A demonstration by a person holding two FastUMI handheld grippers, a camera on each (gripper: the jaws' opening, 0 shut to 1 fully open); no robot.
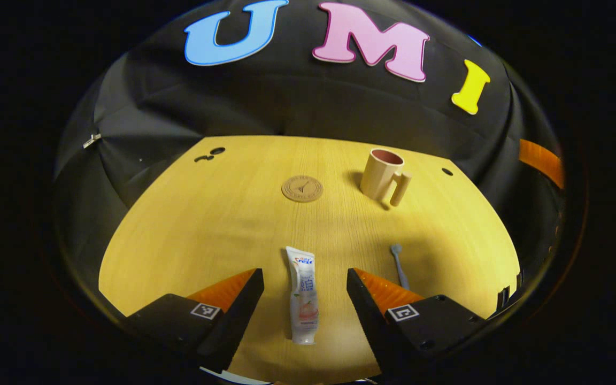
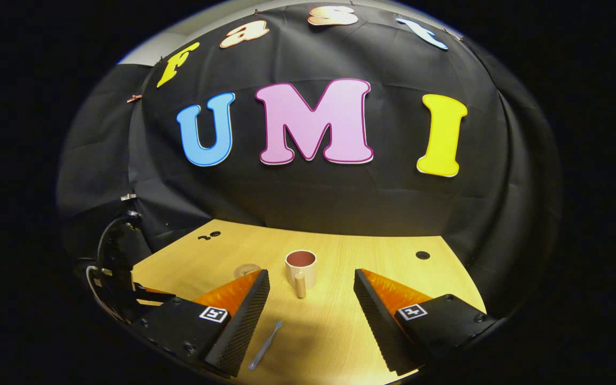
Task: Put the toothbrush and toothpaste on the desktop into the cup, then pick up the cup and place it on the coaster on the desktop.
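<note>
White toothpaste (image 1: 301, 295) between left claw (image 1: 305, 299) fingers

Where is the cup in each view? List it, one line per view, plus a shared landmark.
Left gripper view: cup upper right of centre, upright on the desk, handle toward the camera.
Right gripper view: cup centre, between the right gripper's open fingers, farther off.
Shared landmark: round coaster left of the cup.

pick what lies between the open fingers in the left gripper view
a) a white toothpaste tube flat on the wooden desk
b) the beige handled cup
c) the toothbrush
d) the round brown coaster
a: the white toothpaste tube lies flat on the wooden desk, between the spread fingers of the left gripper, untouched.
</note>
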